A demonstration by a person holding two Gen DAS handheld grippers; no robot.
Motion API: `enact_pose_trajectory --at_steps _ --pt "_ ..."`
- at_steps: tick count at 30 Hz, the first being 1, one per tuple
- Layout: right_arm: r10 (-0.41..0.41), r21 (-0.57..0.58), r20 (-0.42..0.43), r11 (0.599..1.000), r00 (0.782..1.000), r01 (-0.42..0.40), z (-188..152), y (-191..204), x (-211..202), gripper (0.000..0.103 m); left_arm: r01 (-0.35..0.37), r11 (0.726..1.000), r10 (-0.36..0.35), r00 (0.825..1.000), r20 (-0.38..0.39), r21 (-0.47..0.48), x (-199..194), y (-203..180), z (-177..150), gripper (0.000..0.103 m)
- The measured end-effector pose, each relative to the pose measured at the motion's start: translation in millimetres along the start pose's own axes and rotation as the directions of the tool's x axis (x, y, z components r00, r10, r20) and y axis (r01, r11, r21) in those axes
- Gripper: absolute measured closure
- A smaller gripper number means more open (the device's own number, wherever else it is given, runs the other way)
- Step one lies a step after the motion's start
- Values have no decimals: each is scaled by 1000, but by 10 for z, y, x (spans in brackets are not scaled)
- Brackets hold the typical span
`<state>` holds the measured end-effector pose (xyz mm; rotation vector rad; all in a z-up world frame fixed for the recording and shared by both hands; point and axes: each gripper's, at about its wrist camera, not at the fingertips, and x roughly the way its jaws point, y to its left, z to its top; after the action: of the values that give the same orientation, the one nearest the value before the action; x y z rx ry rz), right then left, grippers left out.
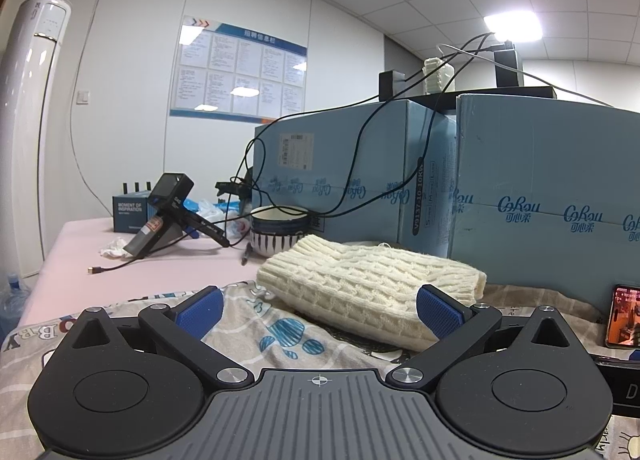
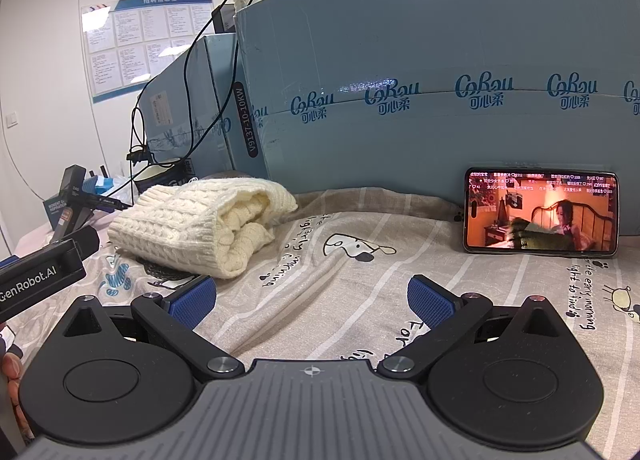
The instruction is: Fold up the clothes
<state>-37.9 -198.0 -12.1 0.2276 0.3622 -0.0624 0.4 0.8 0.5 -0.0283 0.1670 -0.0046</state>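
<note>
Both tools are hovering with nothing between their blue pads: my left tool (image 1: pixel 318 312) and my right tool (image 2: pixel 312 302) are gaping fully wide. I am facing the folded cream cable-knit sweater (image 1: pixel 360 280), which is lying on the printed beige bedsheet (image 2: pixel 360 280) before light-blue cardboard boxes (image 2: pixel 420 72).

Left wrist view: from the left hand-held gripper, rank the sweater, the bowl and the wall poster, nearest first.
1. Sweater: folded on the printed sheet, just ahead of the open left hand-held gripper.
2. Bowl: behind the sweater, slightly left, by the blue boxes.
3. Poster: on the far wall, upper left.
</note>
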Motion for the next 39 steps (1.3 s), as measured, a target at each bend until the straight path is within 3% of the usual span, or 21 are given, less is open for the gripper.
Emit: enact_pose_trajectory --at_steps 39 --pt "1 -4 27 1000 1000 -1 2 19 -35 0 10 1000 -10 1000 2 -7 1 0 -3 0"
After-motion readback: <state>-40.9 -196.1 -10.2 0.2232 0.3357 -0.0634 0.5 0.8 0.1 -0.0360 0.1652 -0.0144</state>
